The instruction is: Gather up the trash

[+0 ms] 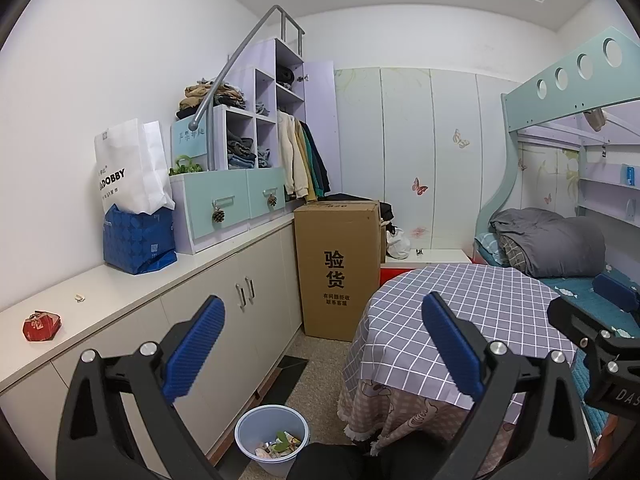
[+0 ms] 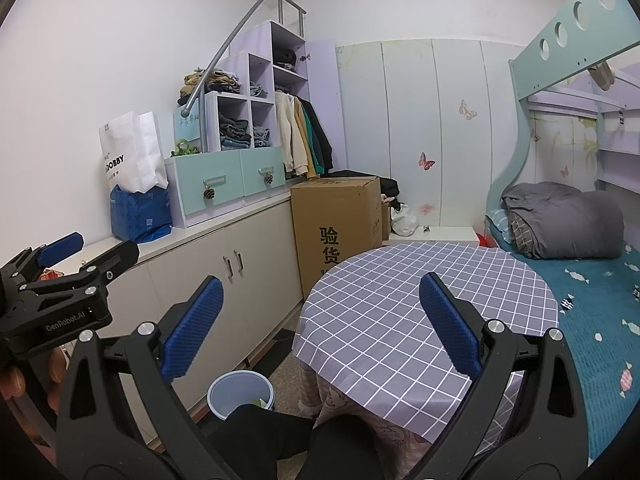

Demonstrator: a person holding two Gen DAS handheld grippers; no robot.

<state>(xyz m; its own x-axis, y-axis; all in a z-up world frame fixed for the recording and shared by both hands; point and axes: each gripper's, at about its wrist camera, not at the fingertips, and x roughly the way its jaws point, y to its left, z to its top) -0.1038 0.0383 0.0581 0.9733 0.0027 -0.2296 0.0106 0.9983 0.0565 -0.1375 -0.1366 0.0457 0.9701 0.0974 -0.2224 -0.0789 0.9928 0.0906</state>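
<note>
- Both grippers are held up in the air with nothing between their fingers. The left gripper [image 1: 320,344] is spread wide, and so is the right gripper [image 2: 320,324].
- Two pieces of trash are seen on the long white counter [image 1: 132,280] along the wall: a crumpled red wrapper [image 1: 41,325] near the counter's near end, close to its front edge, and a small pale scrap [image 1: 80,298] a little farther along, nearer the middle of the top.
- The bin [image 1: 272,438] stands on the floor below, between the counter's cabinet doors and the round table [image 1: 460,300] with the checked cloth; some rubbish is already inside it.
- The step in hand is judged to be the reach for the red wrapper, which lies nearest the left gripper.
- The wrapper is best approached from above and closed on across its crumpled bulk, not at a loose edge, so that it is not torn or dropped.
- The pale scrap is flat and small; it should be pinched low against the counter top, or it may be pushed away instead.
- The load should be released only when it is held straight over the bin's mouth.
- "DOBBY" can be read on the white paper bag [image 1: 128,168] at the far part of the counter.
- Two large characters, 验货, are printed on the cardboard box [image 1: 338,264], with smaller lines too fine to read surely.
- "GenRobot.AI" is read on the left gripper's body in the right wrist view.
</note>
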